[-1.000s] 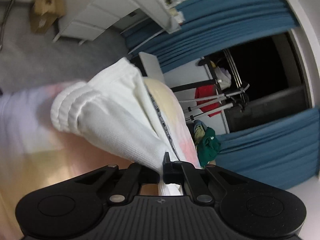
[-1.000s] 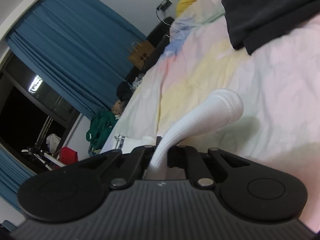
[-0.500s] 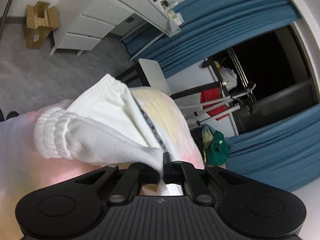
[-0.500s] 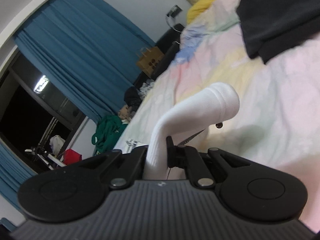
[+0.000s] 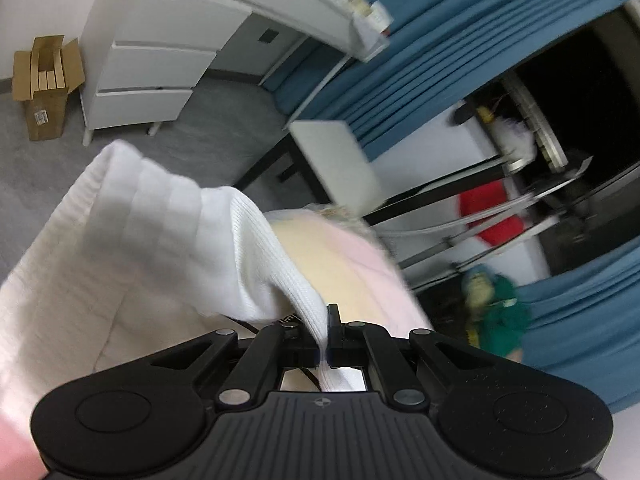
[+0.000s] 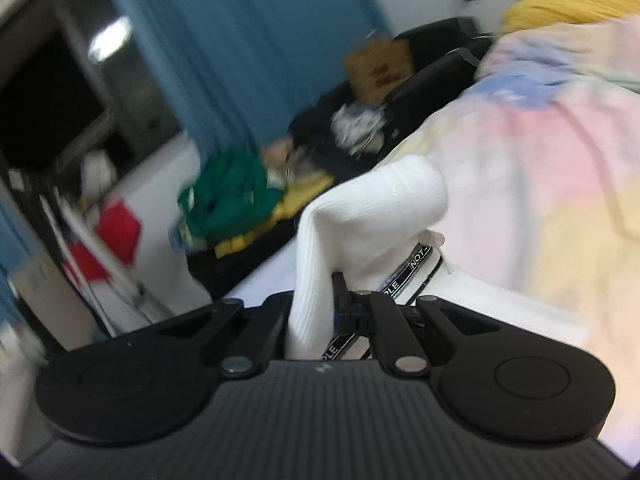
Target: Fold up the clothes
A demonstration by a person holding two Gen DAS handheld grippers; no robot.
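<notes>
Left gripper: the left gripper (image 5: 325, 334) is clenched on a fold of the white garment (image 5: 168, 236); ribbed cloth runs between its jaws and out behind them.
Right gripper: the right gripper (image 6: 320, 304) is clenched on another ribbed part of the same white cloth (image 6: 372, 216), which rises from the jaws in a rounded hump.
Garment, left view: it spreads up and to the left from the gripper, over the bedspread (image 5: 352, 264), with a ribbed cuff edge at its far upper end.
Garment, right view: the hump stands just above the bedspread (image 6: 540, 184), at its near edge; more white cloth lies flat on the spread to the right of the gripper.
Strap: a black strap with white lettering (image 6: 404, 276) runs under the hump and passes beneath the right gripper's fingers.
Bedspread: pastel patches of pink, yellow and blue; a yellow pillow (image 6: 560, 8) lies at its far end.
Beyond the bedspread, left view: white drawers (image 5: 144, 76) on a grey floor, with an open cardboard box (image 5: 44, 80) just left of them.
Curtains: blue curtains (image 5: 440, 52) hang behind the bedspread's foot, beside a dark window.
Clothes heap: a green garment (image 6: 228, 200) lies off the bedspread's edge, near the curtains; something red (image 5: 488, 216) hangs on a rack further back.
Sharpness: both views are blurred away from the grippers.
</notes>
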